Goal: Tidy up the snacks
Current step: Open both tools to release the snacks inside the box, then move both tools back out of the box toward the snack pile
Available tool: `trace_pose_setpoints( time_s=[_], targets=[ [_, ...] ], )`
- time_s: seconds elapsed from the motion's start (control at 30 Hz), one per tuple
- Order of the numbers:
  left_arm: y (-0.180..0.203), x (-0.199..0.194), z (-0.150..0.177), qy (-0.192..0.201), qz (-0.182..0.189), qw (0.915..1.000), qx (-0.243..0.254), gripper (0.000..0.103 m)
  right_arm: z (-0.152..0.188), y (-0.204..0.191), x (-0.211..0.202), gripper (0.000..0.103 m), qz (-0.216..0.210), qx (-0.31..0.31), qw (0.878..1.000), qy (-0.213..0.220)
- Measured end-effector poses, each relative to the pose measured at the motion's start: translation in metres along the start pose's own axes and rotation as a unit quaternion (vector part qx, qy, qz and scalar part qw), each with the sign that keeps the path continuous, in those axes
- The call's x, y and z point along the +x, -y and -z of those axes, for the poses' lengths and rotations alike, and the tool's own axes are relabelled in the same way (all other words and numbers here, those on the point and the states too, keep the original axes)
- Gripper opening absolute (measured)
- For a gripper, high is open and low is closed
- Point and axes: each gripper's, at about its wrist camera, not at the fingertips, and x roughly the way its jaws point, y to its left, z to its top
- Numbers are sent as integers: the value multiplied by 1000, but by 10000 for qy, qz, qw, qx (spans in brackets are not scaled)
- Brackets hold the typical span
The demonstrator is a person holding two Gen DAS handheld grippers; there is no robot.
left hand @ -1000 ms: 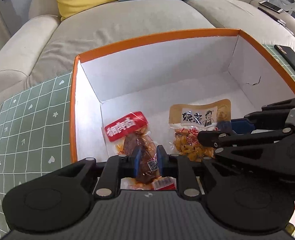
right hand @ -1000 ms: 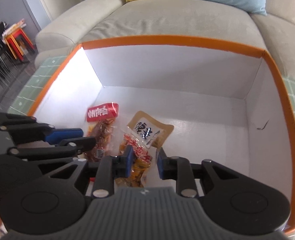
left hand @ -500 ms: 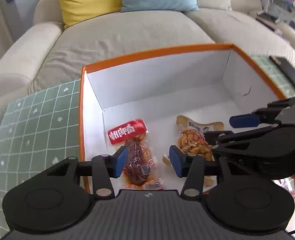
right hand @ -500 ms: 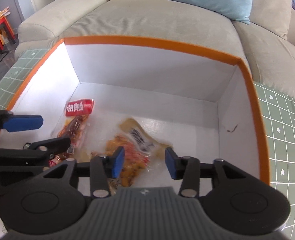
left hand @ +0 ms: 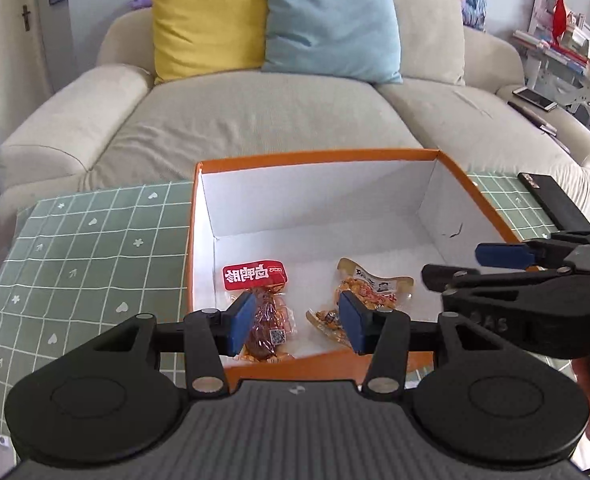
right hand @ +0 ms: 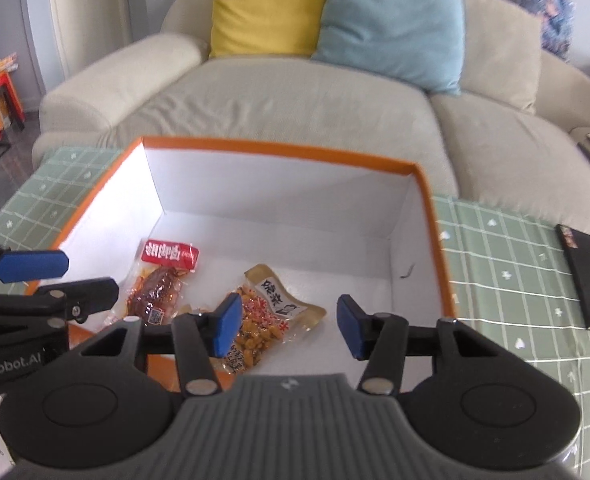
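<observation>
Orange rims the white box (left hand: 315, 157), and both snack bags now lie loose on its floor, so two snacks look put away. A second ago each gripper was shut on a bag down inside the box; now both have let go and pulled up and back. On the left, the red-topped meat snack (left hand: 261, 304) lies flat near the box's left wall. The left gripper (left hand: 297, 322) hangs above the near edge of the box with its blue pads wide apart, holding nothing and touching nothing. Just to the right of that bag, a little apart from it, lies the yellow nut snack (right hand: 261, 320). The right gripper (right hand: 287, 330) is wide open too, empty, up above the nut bag and not touching it. I think the hands can go find more snacks next. On the green checked cloth (right hand: 507, 256), a black book (right hand: 585, 280) lies further right
</observation>
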Motion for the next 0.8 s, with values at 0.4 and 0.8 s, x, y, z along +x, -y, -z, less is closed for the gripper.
trace_pose_setpoints(
  time_s=[0.4, 0.8],
  targets=[
    [8, -38, 44, 247, 166, 9992, -256, 57, 64, -2, -70, 52, 223, 161, 9960, 844],
    [9, -35, 101, -306, 652, 9974, -86, 57, 147, 8, -80, 56, 249, 570, 9973, 397]
  ],
)
